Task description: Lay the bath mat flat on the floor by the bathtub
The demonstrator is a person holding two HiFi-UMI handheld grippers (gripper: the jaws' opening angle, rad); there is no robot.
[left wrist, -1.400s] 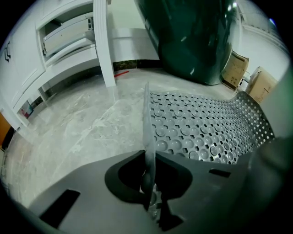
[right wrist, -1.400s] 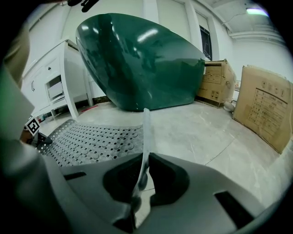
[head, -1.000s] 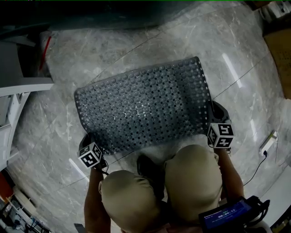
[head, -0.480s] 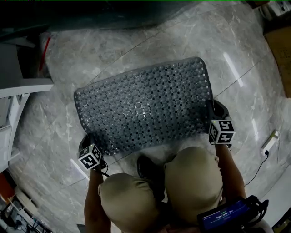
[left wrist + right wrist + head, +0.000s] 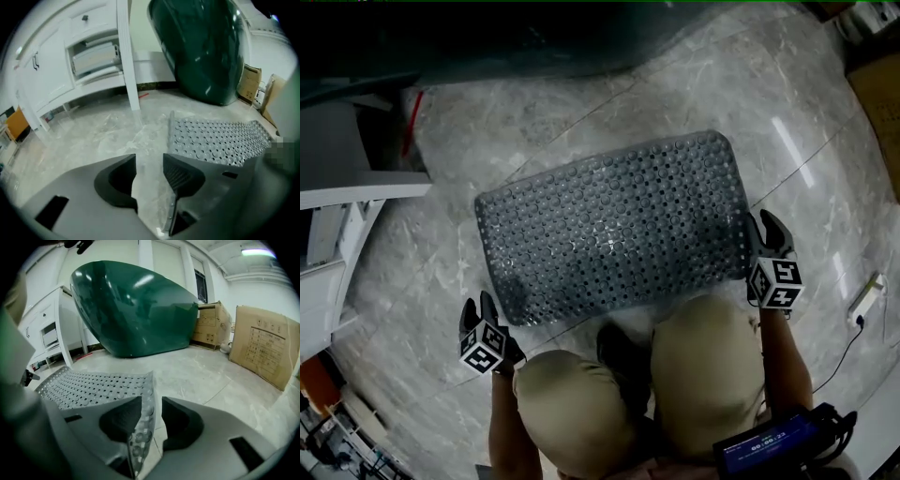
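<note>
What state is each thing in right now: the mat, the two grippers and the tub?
bath mat: spread out on the marble floor, near side up.
left gripper: jaws apart, nothing between them, beside the mat's left edge.
right gripper: jaws apart, the mat's right edge standing between them.
green bathtub: standing on the floor beyond the mat.

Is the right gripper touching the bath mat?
Touching. The right gripper view shows the bath mat's lifted edge standing between the parted jaws of the right gripper, leaning against the left-hand one.
</note>
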